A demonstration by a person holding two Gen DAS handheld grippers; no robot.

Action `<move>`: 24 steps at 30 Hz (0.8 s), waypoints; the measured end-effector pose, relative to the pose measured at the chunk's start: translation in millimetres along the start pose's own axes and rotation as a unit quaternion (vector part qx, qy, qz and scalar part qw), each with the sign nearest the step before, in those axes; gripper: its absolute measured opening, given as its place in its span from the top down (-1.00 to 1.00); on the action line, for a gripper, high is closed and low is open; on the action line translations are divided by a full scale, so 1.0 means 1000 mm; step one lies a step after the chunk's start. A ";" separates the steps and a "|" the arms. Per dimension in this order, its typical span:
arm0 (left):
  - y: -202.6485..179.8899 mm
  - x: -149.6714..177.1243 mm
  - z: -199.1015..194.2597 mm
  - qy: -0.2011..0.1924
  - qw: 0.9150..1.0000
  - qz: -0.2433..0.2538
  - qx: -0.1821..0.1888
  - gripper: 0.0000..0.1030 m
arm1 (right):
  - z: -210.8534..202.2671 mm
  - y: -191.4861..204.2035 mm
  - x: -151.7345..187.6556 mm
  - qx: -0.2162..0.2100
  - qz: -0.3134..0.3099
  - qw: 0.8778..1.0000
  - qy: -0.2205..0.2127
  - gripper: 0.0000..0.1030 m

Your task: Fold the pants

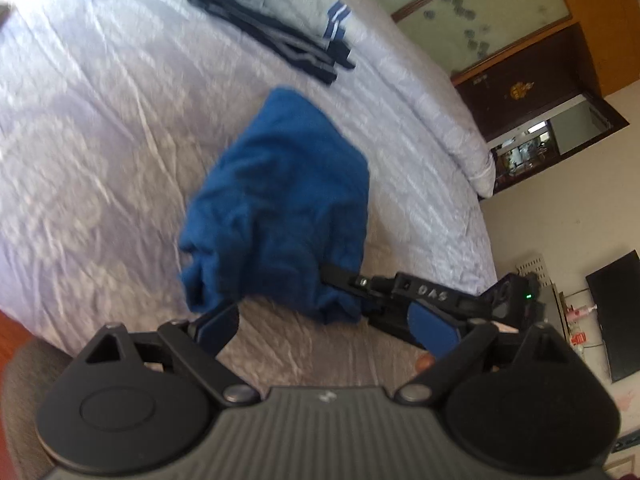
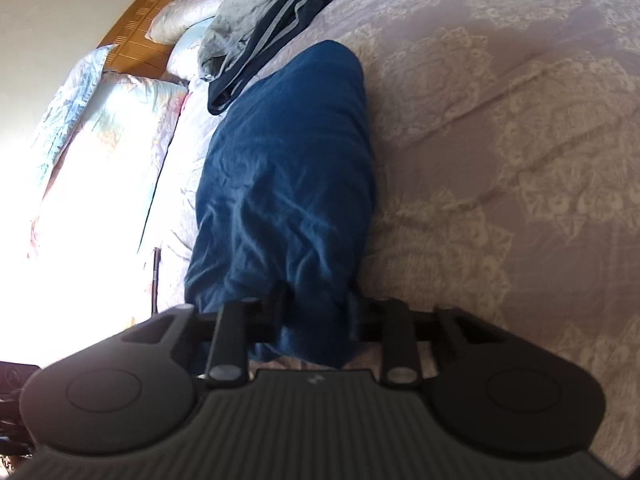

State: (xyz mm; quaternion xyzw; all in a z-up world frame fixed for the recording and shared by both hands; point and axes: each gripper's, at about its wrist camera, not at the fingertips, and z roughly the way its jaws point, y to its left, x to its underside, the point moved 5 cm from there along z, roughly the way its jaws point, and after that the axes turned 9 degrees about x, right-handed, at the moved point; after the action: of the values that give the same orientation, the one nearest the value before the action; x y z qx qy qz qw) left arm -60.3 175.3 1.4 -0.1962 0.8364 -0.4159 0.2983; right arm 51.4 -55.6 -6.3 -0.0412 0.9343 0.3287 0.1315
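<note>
Pants [image 2: 288,184], blue and creased, are lying bunched lengthwise on the bed [image 2: 500,140], near a folded pile of clothes [image 1: 276,20]. Right tongs [image 2: 316,320] are clenching the near end of the fabric. Left tongs [image 1: 328,320] are standing released just beside it, gripping nothing.

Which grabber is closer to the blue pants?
Right. The right gripper is clamped on the blue pants' near end; the left gripper stands open just short of them.
</note>
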 end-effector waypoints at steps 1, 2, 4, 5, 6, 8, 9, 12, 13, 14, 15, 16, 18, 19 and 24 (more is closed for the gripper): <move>0.003 0.003 0.006 0.006 1.000 -0.010 0.005 -0.84 | -0.002 0.000 0.002 -0.010 0.008 1.000 0.002 0.55; 0.006 0.006 0.013 0.010 1.000 -0.022 0.008 -0.84 | -0.006 -0.002 0.004 -0.028 0.027 0.999 0.009 0.55; 0.013 0.011 0.021 0.012 0.999 -0.043 0.013 -0.84 | -0.011 -0.006 0.009 -0.080 0.083 0.993 0.033 0.62; 0.016 0.011 0.025 0.011 0.998 -0.056 0.018 -0.84 | -0.014 -0.007 0.013 -0.104 0.106 0.988 0.044 0.63; 0.018 0.012 0.028 0.011 0.997 -0.068 0.024 -0.84 | -0.016 -0.008 0.016 -0.121 0.119 0.984 0.051 0.64; 0.024 0.011 0.031 0.005 0.995 -0.094 0.040 -0.84 | -0.019 -0.011 0.023 -0.144 0.148 0.976 0.064 0.64; 0.027 0.010 0.032 0.001 0.993 -0.107 0.049 -0.84 | -0.020 -0.015 0.027 -0.164 0.176 0.968 0.074 0.64; 0.034 0.006 0.032 -0.016 0.988 -0.135 0.070 -0.93 | -0.021 -0.015 0.035 -0.230 0.236 0.938 0.105 0.67; 0.035 0.005 0.032 -0.023 0.987 -0.139 0.071 -0.91 | -0.021 -0.012 0.037 -0.238 0.232 0.937 0.110 0.67; 0.037 0.004 0.033 -0.029 0.987 -0.141 0.069 -0.77 | -0.021 -0.008 0.039 -0.242 0.224 0.937 0.117 0.67; 0.039 0.002 0.034 -0.030 0.987 -0.143 0.071 -0.41 | -0.019 -0.007 0.042 -0.240 0.219 0.937 0.126 0.67; 0.042 0.001 0.036 -0.025 0.986 -0.147 0.072 -0.26 | -0.017 -0.007 0.043 -0.233 0.218 0.938 0.134 0.63; 0.049 0.000 0.040 -0.021 0.986 -0.153 0.056 0.16 | -0.012 -0.015 0.044 -0.202 0.215 0.945 0.139 0.59; 0.053 0.001 0.042 -0.017 0.986 -0.157 0.053 0.18 | -0.011 -0.019 0.044 -0.180 0.208 0.951 0.143 0.48; 0.067 0.004 0.046 -0.014 0.982 -0.183 0.053 -0.01 | -0.029 -0.037 0.029 -0.119 0.160 0.976 0.088 0.01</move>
State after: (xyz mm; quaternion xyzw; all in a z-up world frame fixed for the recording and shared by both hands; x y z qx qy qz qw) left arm -38.5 184.9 -75.8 -0.3357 0.7587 -0.5048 0.2386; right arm 23.3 -102.6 -15.0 0.0649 0.8911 0.4490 -0.0118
